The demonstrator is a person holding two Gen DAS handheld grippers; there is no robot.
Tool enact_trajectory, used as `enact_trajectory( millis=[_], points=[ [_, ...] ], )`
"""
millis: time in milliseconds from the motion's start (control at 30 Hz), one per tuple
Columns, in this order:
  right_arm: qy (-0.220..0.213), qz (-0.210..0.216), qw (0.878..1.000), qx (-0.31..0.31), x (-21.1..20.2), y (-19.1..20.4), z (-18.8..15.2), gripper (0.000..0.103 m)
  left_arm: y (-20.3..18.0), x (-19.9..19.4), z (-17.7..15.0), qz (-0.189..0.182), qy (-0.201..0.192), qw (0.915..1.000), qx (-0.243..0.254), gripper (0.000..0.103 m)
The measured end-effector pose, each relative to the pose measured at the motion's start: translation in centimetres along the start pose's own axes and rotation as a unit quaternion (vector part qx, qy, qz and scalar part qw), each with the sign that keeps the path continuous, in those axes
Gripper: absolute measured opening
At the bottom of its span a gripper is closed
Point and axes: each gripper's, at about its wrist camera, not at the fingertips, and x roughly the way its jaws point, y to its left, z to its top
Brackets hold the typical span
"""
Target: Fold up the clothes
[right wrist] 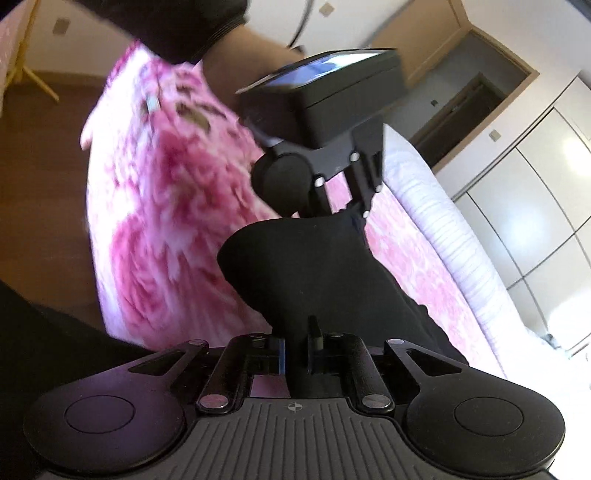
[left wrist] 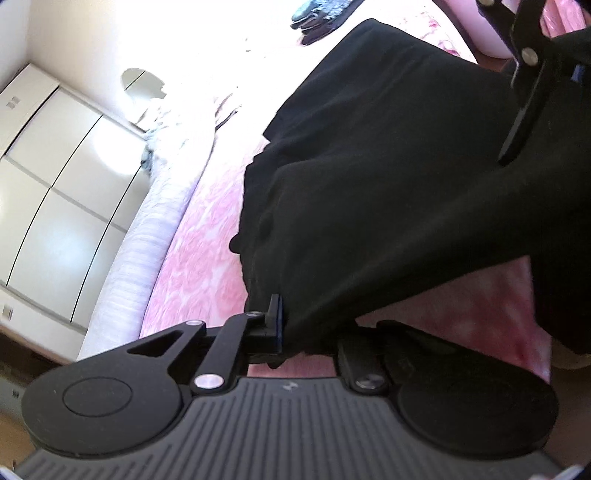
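We had the garment lying on the bed cover, stretching from six o'clock up to one o'clock. The wardrobe stood beyond the bed's edge at nine o'clock, and a dark heap lay at twelve.

Bedroom — bed, wardrobe

no readable text, label, brand name or number shows in either wrist view.

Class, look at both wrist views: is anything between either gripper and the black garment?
Nothing visible. The left gripper and right gripper are each shut directly on the black garment, lifted above the pink bedspread.
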Motion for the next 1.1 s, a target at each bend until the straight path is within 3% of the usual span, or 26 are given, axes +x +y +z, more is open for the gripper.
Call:
enact_trajectory(
  millis=[133, 233, 333, 433, 533, 667, 800, 867, 967, 1067, 1100],
  points=[
    [-0.031, 0.041, 0.999, 0.017, -1.6, 1.5, 1.5, 0.008, -1.1, -3.4, -1.5, 0.0, 0.024, 0.9997, -0.006, 0.007],
    [-0.062, 0.072, 0.994, 0.044, -2.7, 1.8, 2.0, 0.008, -1.0, -5.0, -1.0, 0.002, 0.041, 0.9987, 0.031, 0.007],
    [-0.103, 0.081, 0.985, 0.109, -4.3, -0.7, 2.1, 0.008, 0.5, -6.2, 1.3, 0.016, 0.047, 0.996, 0.075, 0.008],
    [-0.156, 0.06, 0.965, 0.203, -6.9, -5.2, 0.7, 0.008, 3.5, -5.9, 5.5, 0.035, 0.038, 0.9923, 0.113, 0.008],
    [-0.207, 0.02, 0.929, 0.305, -9.5, -9.9, -2.4, 0.008, 6.3, -4.3, 11.0, 0.051, 0.006, 0.9876, 0.148, 0.009],
    [-0.248, -0.041, 0.866, 0.431, -11.7, -14.9, -8.9, 0.008, 8.2, 0.6, 18.6, 0.053, -0.05, 0.9806, 0.182, 0.011],
    [-0.236, -0.083, 0.81, 0.53, -11.5, -17.8, -15.9, 0.008, 7.2, 9.4, 23.7, 0.008, -0.081, 0.9824, 0.168, 0.021],
    [-0.21, -0.087, 0.776, 0.588, -10.0, -18.9, -20.0, 0.008, 6.2, 14.5, 24.8, -0.022, -0.071, 0.987, 0.143, 0.025],
    [-0.143, -0.072, 0.711, 0.684, -7.3, -19.9, -26.6, 0.008, 5.5, 20.1, 24.5, -0.047, -0.031, 0.9936, 0.098, 0.025],
    [-0.126, -0.064, 0.674, 0.725, -6.6, -19.5, -30.1, 0.009, 7.4, 20.3, 22.0, -0.058, -0.035, 0.9975, 0.018, 0.032],
    [-0.131, -0.063, 0.675, 0.724, -6.8, -19.2, -30.2, 0.009, 8.4, 20.2, 20.9, -0.059, -0.037, 0.9976, -0.006, 0.042]
  ],
)
